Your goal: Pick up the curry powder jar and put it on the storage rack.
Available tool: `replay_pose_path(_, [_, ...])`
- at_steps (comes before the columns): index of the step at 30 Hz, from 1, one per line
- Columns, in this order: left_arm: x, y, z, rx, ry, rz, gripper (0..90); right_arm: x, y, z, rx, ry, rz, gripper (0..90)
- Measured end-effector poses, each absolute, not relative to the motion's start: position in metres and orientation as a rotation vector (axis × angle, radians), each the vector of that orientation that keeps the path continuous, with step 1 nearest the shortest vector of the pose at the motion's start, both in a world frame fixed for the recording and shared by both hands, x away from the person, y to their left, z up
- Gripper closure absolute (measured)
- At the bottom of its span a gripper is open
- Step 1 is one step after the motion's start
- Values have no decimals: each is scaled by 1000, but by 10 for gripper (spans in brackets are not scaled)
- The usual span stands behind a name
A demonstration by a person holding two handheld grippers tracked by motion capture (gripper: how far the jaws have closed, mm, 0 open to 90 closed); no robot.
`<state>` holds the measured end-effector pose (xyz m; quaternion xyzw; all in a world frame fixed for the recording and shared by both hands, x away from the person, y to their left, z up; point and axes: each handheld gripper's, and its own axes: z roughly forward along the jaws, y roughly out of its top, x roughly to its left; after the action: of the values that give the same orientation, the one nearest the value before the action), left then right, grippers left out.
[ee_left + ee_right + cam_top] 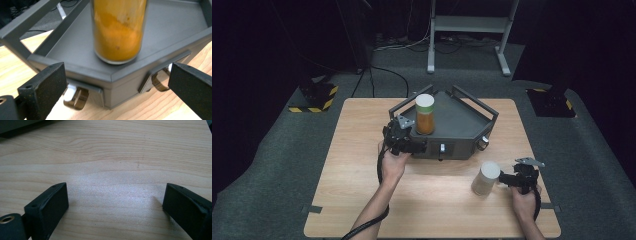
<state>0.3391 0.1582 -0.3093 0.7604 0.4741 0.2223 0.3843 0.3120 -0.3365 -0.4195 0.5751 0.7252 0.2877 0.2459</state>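
The left gripper [412,146], jaws released, is held at the tray's [462,120] 8 o'clock corner, where the orange jar [425,115] stands upright, while the white jar [485,178] stands on the desk [357,150] at 9 o'clock of the right gripper [507,180], jaws likewise released.

The left gripper [404,145] is a black, blocky tool with a grey three-cornered plate [403,121] on top and a thick black cable [364,226] trailing back along the person's bare forearm. The right gripper [512,179] is built alike, black with its own grey plate [529,161] and a black cable looping by the wrist. Seen close, each jaw is a flat, matte black rectangular pad with a small round hole near its upper corner, and a brass-coloured ringed hole sits in the black frame at the lower left. No sleeves reach the forearms.
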Motion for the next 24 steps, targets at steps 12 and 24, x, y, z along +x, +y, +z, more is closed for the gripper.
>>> replay_pose_path(12, [330, 167, -338, 1946, 1266, 520, 28, 312, -336, -420, 1569, 1979, 785, 56])
replay_pose_path(24, [330, 169, -369, 1943, 1340, 460, 30, 312, -336, -420, 1569, 1979, 785, 56])
